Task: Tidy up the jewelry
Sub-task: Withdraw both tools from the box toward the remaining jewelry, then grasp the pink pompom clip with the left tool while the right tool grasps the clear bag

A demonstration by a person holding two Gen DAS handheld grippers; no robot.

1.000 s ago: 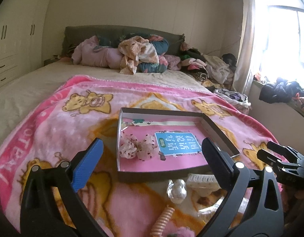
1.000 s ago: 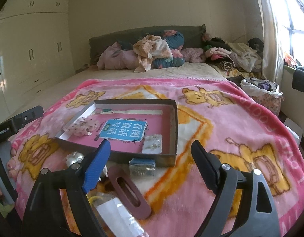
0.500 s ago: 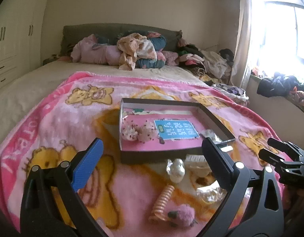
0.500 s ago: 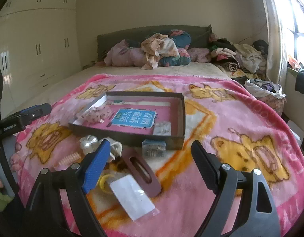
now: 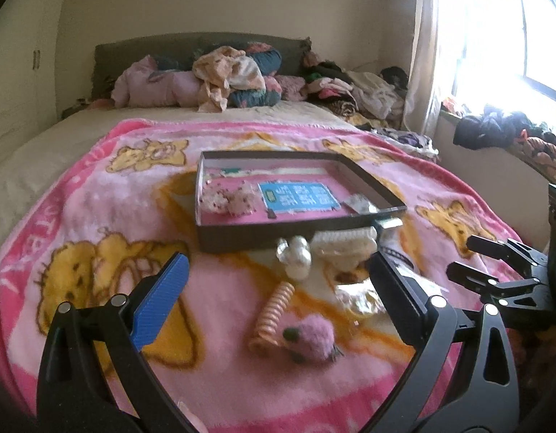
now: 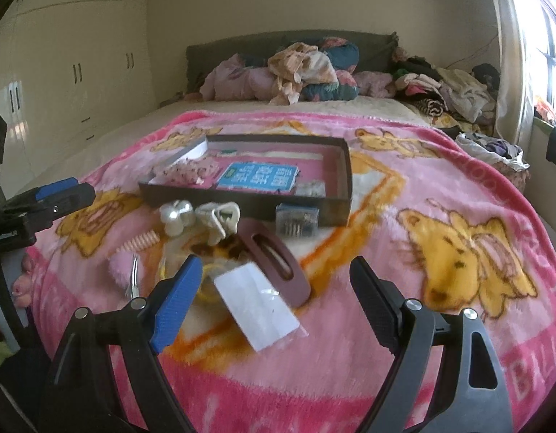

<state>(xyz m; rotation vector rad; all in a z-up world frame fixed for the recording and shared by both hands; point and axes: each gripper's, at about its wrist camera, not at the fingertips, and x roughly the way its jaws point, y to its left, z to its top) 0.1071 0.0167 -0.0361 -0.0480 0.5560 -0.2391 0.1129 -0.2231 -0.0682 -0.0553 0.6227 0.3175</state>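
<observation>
I have both claws released and carrying nothing: the left gripper (image 5: 278, 285) hangs over the loose pile, the right gripper (image 6: 274, 281) over the same pile from the other side. My landmark is the shallow box (image 6: 335, 213) on the pink blanket (image 6: 440, 187).

The jewelry and hair pieces lie just in front of the box's near wall: a pearl bow clip (image 6: 176, 216), a white claw clip (image 6: 220, 220), a coiled peach hair tie (image 5: 274, 310), a pink pom-pom (image 5: 314, 335), a mauve oval clip (image 6: 278, 263), and a clear bag with a white card (image 6: 256, 310). A small blue case (image 6: 296, 220) touches the box's front wall.

My worry is the crowding. These pieces overlap, so closing on one may drag a neighbour or snag the plush blanket. The slick bag could slip out. The box's near wall stands between the pile and its floor, and lifting too low would likely catch it.
</observation>
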